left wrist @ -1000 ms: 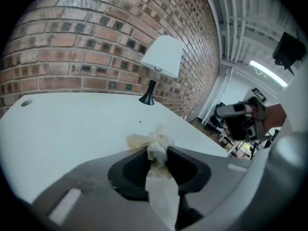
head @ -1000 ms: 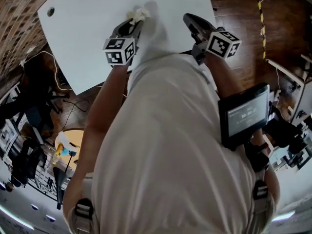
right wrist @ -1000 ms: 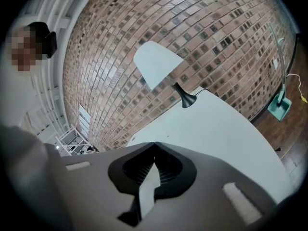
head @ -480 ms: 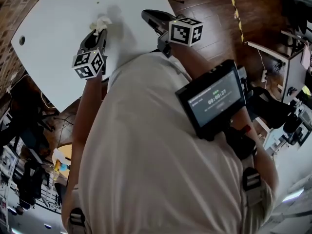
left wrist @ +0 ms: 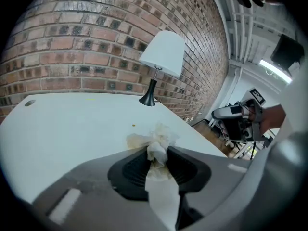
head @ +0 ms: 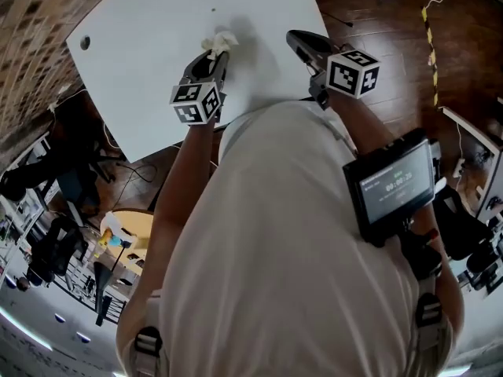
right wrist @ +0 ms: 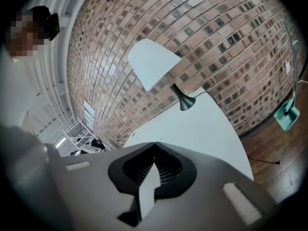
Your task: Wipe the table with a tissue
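A white table (head: 141, 69) is being shown from the head view, looking steeply down over a person's pale shirt (head: 291, 250), with a small round hole (head: 85, 43) near the table's left edge. At left, the left gripper (head: 214, 55) is being held over the tabletop. A crumpled tissue (head: 219, 41) is being pinched at its tip, the wad lying against the white surface near the table's middle. More detail is being given by the left gripper view: both jaws are being pressed onto the tissue, a loose tail is hanging back between them, and yellowish-brown staining is showing on the wad. A tiny speck (left wrist: 134, 125) is lying just beyond it, and a white-shaded lamp (left wrist: 162, 57) is standing further back before a brick wall (left wrist: 72, 42). At right, the right gripper (head: 297, 39) is being held near the table's right edge, well apart from the tissue. In the right gripper view its jaw tips are being held together with nothing between them. Furthest right, a dark screen (head: 393, 185) is being worn on the person's right forearm.
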{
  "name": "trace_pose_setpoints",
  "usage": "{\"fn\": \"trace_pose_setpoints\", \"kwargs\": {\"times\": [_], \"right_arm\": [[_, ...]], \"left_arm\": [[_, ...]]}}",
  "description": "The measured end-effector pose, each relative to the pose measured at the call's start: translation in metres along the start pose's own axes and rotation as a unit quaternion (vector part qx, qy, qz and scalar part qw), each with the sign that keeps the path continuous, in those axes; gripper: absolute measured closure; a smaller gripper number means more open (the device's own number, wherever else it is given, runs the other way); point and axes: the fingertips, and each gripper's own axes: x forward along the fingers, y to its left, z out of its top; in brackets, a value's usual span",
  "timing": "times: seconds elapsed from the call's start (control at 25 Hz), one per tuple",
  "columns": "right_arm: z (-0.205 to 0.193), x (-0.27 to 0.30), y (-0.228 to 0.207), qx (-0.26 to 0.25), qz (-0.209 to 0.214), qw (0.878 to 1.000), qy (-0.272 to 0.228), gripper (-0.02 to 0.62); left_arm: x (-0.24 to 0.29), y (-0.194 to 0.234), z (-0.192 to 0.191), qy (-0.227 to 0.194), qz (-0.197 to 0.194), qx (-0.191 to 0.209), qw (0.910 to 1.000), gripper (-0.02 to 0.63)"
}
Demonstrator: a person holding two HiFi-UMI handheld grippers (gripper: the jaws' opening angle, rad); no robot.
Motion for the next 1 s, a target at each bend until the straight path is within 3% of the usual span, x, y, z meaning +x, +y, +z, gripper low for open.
{"fn": "trace_pose_setpoints", "kwargs": {"times": [0.32,0.44,0.64,0.84,1.0], "right_arm": [[0.015,0.005,-0.022,0.007,0.013,1.0,0.004,0.588],[0.017,0.001,-0.027,0.013,0.006,1.0,-0.003,0.588],[0.018,-0.01,-0.039,0.029,-0.017,0.999,-0.017,0.588],[0.017,-0.022,-0.051,0.048,-0.04,0.998,-0.032,0.588],[0.016,-0.026,-0.055,0.054,-0.047,0.997,-0.039,0.588]], "left_arm": [[0.013,0.069,0.032,-0.006,0.07,-0.03,0.9971,0.489],[0.018,0.095,0.048,-0.002,0.085,-0.022,0.9962,0.489],[0.035,0.128,0.072,-0.003,0.104,-0.041,0.9938,0.491],[0.057,0.135,0.066,0.041,0.124,0.042,0.9905,0.492],[0.06,0.138,0.06,0.055,0.136,0.076,0.9863,0.497]]}}
